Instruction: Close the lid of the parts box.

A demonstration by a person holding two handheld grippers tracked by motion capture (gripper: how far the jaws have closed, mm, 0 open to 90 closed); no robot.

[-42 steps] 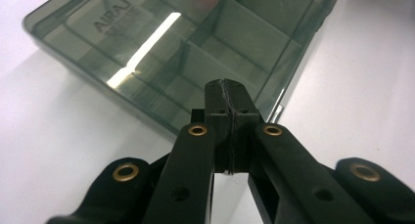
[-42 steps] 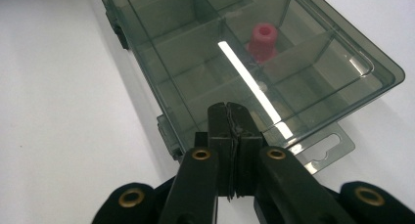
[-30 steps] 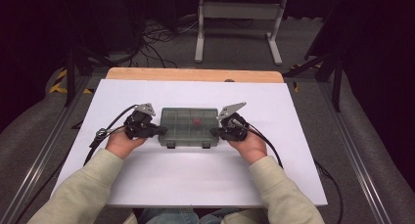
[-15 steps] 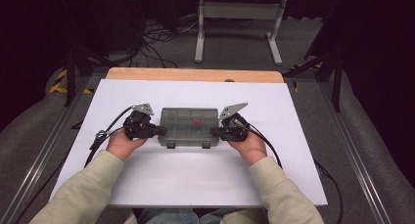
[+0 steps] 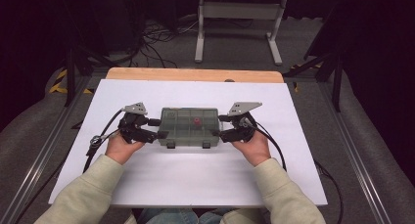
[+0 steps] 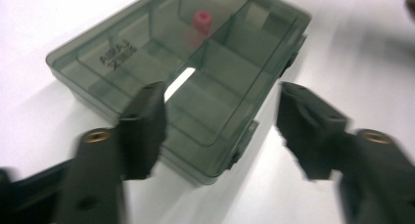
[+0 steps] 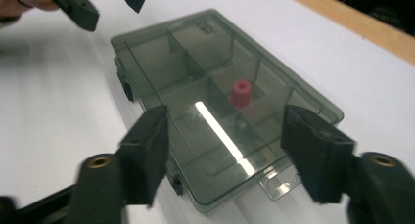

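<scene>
A smoky grey see-through compartment box (image 5: 189, 126) lies lid shut in the middle of the white tabletop (image 5: 195, 180). A small red piece (image 5: 196, 122) sits inside one of its compartments. My left gripper (image 5: 157, 128) points at the box's left end and my right gripper (image 5: 218, 126) at its right end. Both pairs of jaws have just been opening. In the left gripper view the gripper (image 6: 220, 94) stands open, with the near end of the box (image 6: 147, 53) between the pads but not pressed. In the right gripper view the gripper (image 7: 227, 115) is open likewise over the box (image 7: 195, 67) and the red piece (image 7: 241, 93).
A wooden strip (image 5: 195, 75) borders the table's far edge. Beyond it on the floor stand a grey metal frame (image 5: 240, 18) and loose cables (image 5: 156, 35). Metal rails (image 5: 41, 160) run along both sides of the table. Cables trail from both grippers.
Both grippers' jaws were closed at the box's ends and now stand apart. The hands and the box have kept their places.
</scene>
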